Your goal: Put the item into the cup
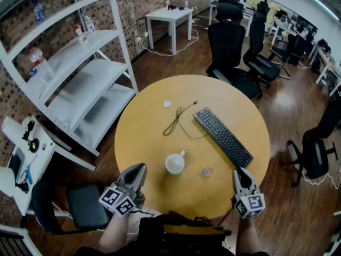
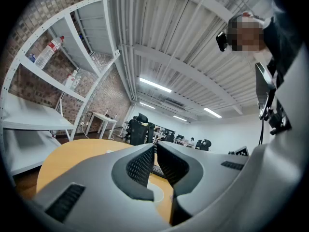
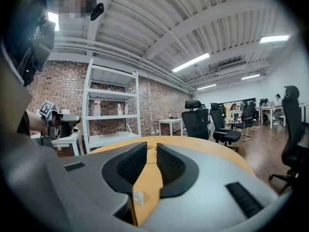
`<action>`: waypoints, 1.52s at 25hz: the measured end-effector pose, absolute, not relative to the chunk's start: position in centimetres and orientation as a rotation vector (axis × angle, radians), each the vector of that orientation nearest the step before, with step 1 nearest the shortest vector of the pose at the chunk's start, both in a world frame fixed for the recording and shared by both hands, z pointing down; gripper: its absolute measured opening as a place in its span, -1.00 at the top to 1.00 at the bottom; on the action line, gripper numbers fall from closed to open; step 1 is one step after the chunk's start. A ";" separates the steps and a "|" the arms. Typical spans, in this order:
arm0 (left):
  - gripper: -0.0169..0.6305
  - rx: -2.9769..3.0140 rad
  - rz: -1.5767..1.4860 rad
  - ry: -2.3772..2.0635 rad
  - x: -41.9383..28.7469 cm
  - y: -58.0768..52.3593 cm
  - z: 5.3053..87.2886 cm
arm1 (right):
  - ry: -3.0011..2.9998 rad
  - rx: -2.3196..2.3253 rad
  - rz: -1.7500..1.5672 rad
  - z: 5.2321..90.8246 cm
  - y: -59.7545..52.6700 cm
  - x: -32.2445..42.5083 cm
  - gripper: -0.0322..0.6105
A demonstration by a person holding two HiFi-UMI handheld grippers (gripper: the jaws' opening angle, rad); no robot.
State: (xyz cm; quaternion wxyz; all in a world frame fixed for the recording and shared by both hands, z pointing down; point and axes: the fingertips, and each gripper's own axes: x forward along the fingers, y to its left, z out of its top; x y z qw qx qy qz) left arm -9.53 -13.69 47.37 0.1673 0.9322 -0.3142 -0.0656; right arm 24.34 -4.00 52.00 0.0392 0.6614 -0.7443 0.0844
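A white cup point(image 1: 175, 163) stands on the round yellow table point(image 1: 154, 143), handle pointing away from me. To its right lies a small, pale, crumpled item point(image 1: 205, 171), which the right gripper view shows low between the jaws point(image 3: 139, 197). My left gripper point(image 1: 138, 169) hovers at the table's near edge, left of the cup, jaws together and empty point(image 2: 155, 151). A sliver of the cup point(image 2: 156, 193) shows below them. My right gripper point(image 1: 241, 172) is at the near right edge, right of the item, jaws close together with nothing held point(image 3: 151, 153).
A black keyboard point(image 1: 222, 136) lies diagonally on the table's right half, with a thin black cable point(image 1: 178, 119) and a small white scrap point(image 1: 167, 104) farther back. White shelving point(image 1: 80, 68) stands to the left. Black office chairs point(image 1: 229, 47) are beyond the table.
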 end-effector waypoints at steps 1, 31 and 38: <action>0.91 2.651 -0.186 -0.898 -9.6 -13.8 47.4 | -2.283 1.995 0.273 52.7 -4.4 24.0 0.69; 0.91 2.508 -0.115 -1.179 -13.7 -11.9 49.3 | -2.120 1.222 0.550 71.1 -9.6 18.1 0.77; 0.91 2.530 -0.131 -1.142 -12.9 -12.3 49.1 | -2.162 1.265 0.495 67.7 -10.2 17.8 0.85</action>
